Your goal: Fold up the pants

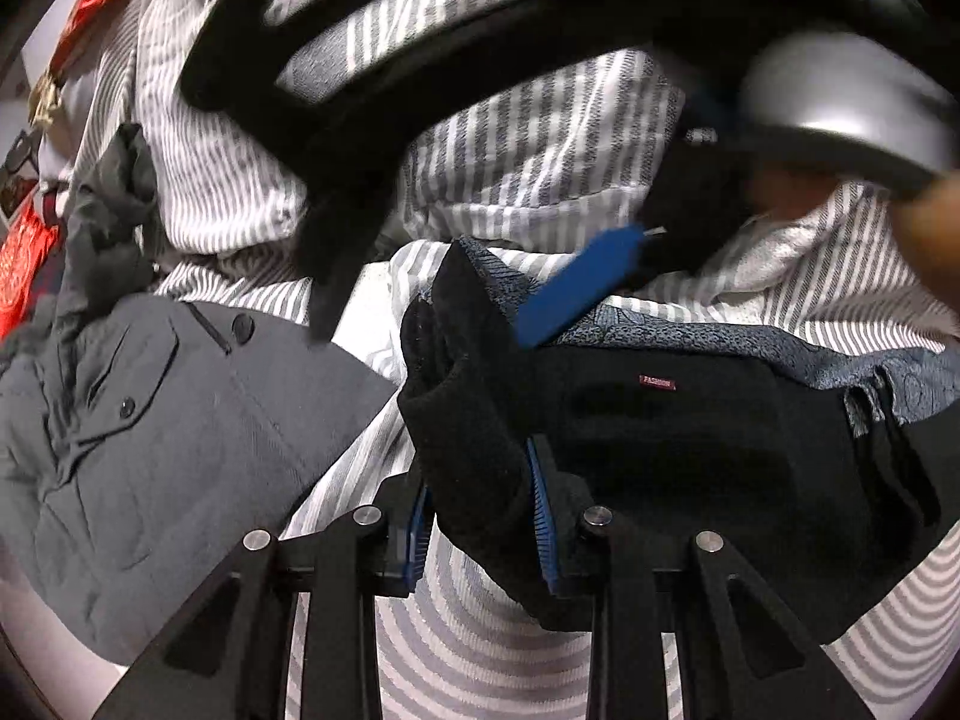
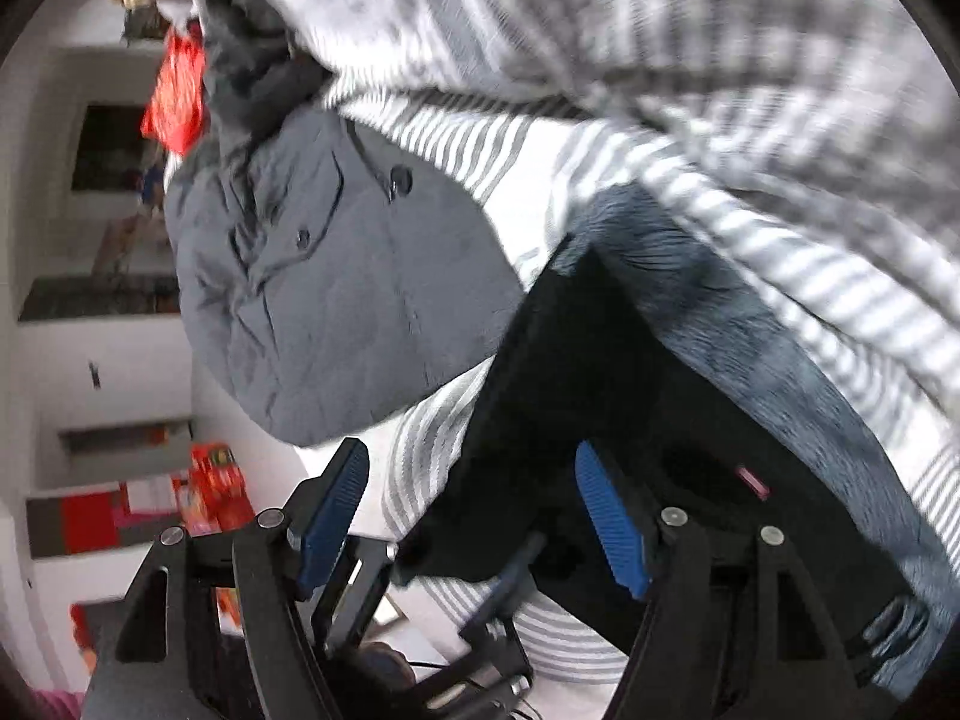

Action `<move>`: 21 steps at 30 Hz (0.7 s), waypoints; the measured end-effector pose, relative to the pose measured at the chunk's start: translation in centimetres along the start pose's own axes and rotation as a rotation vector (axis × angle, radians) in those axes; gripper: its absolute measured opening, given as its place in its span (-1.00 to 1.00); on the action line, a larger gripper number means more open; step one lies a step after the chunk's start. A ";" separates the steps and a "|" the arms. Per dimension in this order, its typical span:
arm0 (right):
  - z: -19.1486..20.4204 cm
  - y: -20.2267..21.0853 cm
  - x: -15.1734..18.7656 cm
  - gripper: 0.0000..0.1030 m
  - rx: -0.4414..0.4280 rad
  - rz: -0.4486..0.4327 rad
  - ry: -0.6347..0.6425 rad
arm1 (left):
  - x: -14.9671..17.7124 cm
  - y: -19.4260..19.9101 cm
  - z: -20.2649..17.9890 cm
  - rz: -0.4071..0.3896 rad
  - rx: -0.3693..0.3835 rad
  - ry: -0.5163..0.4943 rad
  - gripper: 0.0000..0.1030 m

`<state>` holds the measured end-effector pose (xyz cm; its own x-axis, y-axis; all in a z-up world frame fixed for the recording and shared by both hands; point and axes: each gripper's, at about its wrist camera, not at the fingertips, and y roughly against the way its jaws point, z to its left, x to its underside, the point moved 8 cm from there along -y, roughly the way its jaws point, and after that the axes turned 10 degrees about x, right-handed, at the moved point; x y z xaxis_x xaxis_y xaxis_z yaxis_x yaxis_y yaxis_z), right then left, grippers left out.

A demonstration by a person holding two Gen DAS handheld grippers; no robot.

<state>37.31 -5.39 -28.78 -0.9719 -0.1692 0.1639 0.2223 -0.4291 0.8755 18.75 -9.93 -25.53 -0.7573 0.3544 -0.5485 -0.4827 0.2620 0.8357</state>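
Black pants (image 1: 690,420) with a small red label lie on a striped sheet (image 1: 480,648), on top of a blue patterned garment (image 1: 750,342). My left gripper (image 1: 483,510) is shut on a folded black edge of the pants. My right gripper (image 1: 576,282) passes blurred above the pants in the left wrist view, one blue pad showing. In the right wrist view my right gripper (image 2: 474,516) is open above the sheet, its right finger (image 2: 612,522) over the black pants (image 2: 600,396).
Grey pants (image 1: 168,420) lie folded to the left on the sheet, also seen in the right wrist view (image 2: 336,300). A rumpled striped quilt (image 1: 540,150) lies behind. Red items (image 1: 24,264) and shelves (image 2: 108,300) are at the left.
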 end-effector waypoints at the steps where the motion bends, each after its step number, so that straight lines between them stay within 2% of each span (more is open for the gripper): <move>1: 0.1 -0.5 -0.1 0.46 0.013 0.020 0.007 | 0.0 0.0 -0.1 -0.002 0.000 -0.005 -0.41; 2: 0.2 -1.4 -0.1 0.45 0.036 0.054 0.015 | -0.1 0.0 -0.2 -0.004 0.001 -0.011 -0.41; 3: 0.1 -1.9 0.0 0.24 0.052 0.073 0.017 | -0.1 0.1 -0.3 -0.005 0.002 -0.015 -0.41; 4: -0.1 -2.4 0.1 -0.19 0.076 0.091 0.021 | -0.1 0.1 -0.4 -0.006 0.003 -0.019 -0.41; 6: -0.8 -2.8 0.5 -0.52 0.110 0.098 0.016 | -0.1 0.3 -1.0 -0.002 0.015 -0.032 -0.41; 7: -1.2 -2.5 0.7 -0.61 0.102 0.086 0.007 | -0.2 0.5 -1.3 -0.006 0.021 -0.045 -0.41; 13: -3.4 1.0 2.3 -0.67 -0.010 -0.017 -0.061 | -1.5 2.5 -4.5 -0.042 0.052 -0.113 -0.41; 21: -7.6 8.5 6.3 -0.68 -0.227 -0.198 -0.194 | -4.8 7.0 -11.4 -0.120 0.096 -0.216 -0.41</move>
<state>33.65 -16.90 -23.75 -0.9896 0.0996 0.1036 0.0185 -0.6265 0.7792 13.99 -20.03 -16.69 -0.5804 0.4965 -0.6454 -0.5118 0.3940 0.7634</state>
